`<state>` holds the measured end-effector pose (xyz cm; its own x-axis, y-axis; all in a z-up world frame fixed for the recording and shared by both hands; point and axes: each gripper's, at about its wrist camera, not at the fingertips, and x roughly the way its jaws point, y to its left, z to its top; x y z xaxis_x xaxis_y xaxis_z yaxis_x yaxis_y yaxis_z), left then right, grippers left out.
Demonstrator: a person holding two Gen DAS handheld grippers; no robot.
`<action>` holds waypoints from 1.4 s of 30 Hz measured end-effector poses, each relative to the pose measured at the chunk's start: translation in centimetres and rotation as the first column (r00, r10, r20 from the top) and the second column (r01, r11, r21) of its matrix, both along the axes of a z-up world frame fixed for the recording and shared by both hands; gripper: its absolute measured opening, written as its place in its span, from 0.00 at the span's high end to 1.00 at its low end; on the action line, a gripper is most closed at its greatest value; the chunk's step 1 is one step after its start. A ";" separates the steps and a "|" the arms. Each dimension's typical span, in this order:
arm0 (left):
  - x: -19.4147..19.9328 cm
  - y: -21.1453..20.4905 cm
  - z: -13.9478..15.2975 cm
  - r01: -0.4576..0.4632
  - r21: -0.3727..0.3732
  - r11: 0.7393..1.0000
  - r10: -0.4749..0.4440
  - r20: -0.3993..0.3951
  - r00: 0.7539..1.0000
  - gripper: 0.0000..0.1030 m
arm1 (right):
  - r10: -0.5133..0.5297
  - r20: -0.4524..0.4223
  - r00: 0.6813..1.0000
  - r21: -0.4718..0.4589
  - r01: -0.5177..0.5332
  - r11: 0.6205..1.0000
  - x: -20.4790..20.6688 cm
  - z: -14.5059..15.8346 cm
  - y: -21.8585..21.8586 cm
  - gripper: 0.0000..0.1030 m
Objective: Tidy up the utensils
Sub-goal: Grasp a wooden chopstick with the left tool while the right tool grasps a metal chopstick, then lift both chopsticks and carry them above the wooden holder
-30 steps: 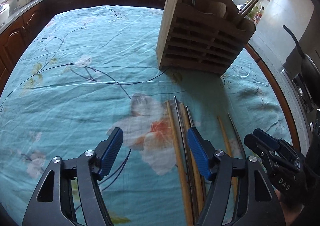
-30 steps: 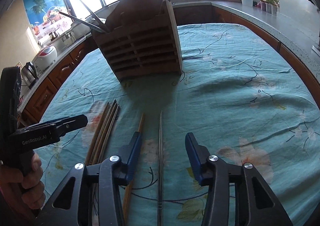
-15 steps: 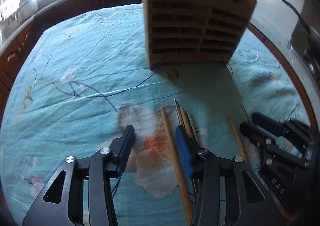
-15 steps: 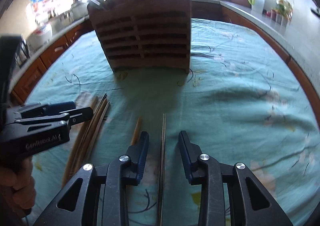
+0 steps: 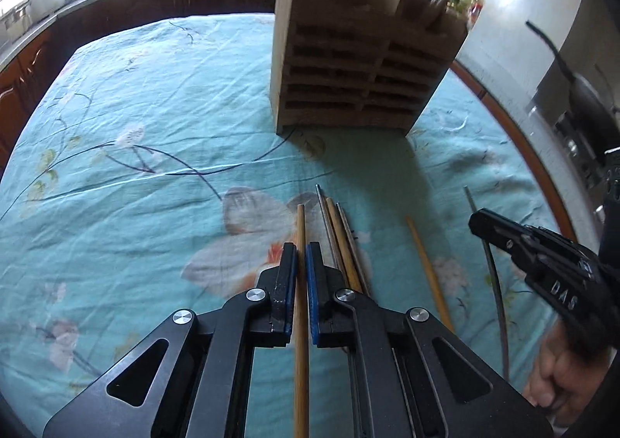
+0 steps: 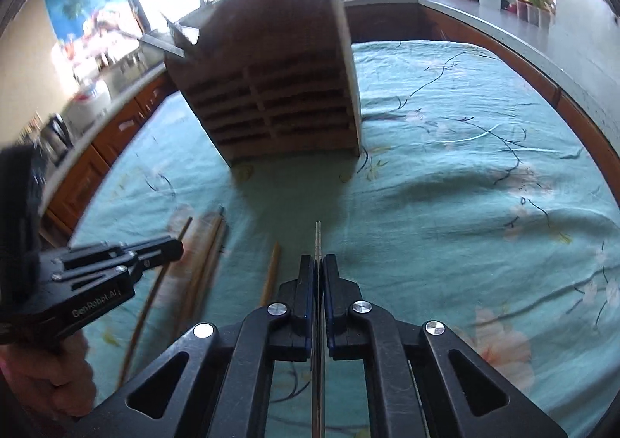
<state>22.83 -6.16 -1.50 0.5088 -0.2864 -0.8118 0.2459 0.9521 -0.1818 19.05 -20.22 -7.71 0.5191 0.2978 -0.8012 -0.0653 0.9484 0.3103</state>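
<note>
Several chopsticks lie on a teal floral tablecloth (image 5: 116, 166) in front of a slatted wooden utensil holder (image 5: 356, 85). My left gripper (image 5: 301, 250) is shut on a wooden chopstick (image 5: 300, 225), which runs back between the fingers. Three more chopsticks (image 5: 341, 236) lie just to its right, and another wooden one (image 5: 426, 263) further right. My right gripper (image 6: 317, 261) is shut on a metal chopstick (image 6: 318, 236); it also shows at the right of the left wrist view (image 5: 480, 221). The holder (image 6: 271, 93) stands beyond, with utensils in its top.
The left gripper (image 6: 170, 248) shows at the left of the right wrist view, beside the chopstick bundle (image 6: 209, 244) and a lone wooden chopstick (image 6: 271, 267). Kitchen counters (image 6: 503, 23) ring the table. A stove with a pan (image 5: 581, 104) is on the right.
Both grippers were wide open a second ago, and moved forward and closed. The left is now shut on a wooden chopstick, the right on the metal one.
</note>
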 end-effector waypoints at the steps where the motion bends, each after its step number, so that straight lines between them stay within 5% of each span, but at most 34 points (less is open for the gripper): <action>1: -0.4 0.4 0.6 -0.003 -0.014 1.000 0.003 0.008 1.000 0.96 | -0.007 0.011 1.000 0.010 0.007 1.000 -0.3 0.5 -0.4 0.96; 20: -6.3 4.6 11.7 -0.009 -0.159 0.987 0.047 0.237 0.970 0.96 | -0.119 0.279 0.953 0.116 0.089 0.989 -3.5 12.1 -4.2 0.96; 42: -7.2 5.1 16.4 0.001 -0.197 0.980 0.070 0.353 0.933 0.96 | -0.127 0.357 0.925 0.125 0.087 0.988 -3.7 15.2 -5.0 0.96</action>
